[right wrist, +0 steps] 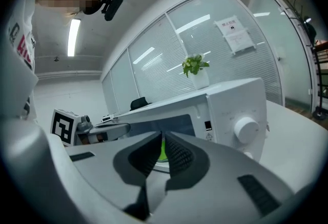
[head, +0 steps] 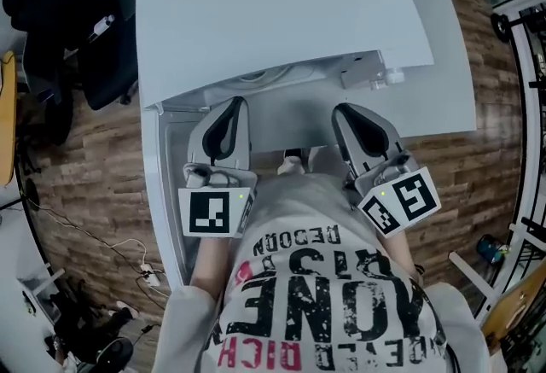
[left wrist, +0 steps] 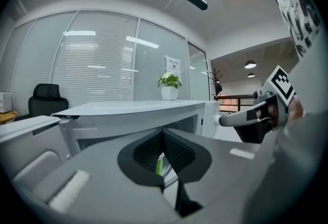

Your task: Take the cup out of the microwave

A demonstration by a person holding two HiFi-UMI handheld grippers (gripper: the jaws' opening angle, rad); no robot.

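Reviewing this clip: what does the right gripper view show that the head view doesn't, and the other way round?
Only the right gripper view shows the front of the microwave with its round dial, the open cavity, and a green sliver inside it, probably the cup. It also shows a notice on the glass wall. Only the head view shows the wooden floor and the marker cube on the right tongs. Both show the microwave, the potted plant, the left tongs and the person's printed shirt.

shirt (head: 341, 311) print, upside down: "one", "rich"; wall notice (right wrist: 234, 34) unreadable.
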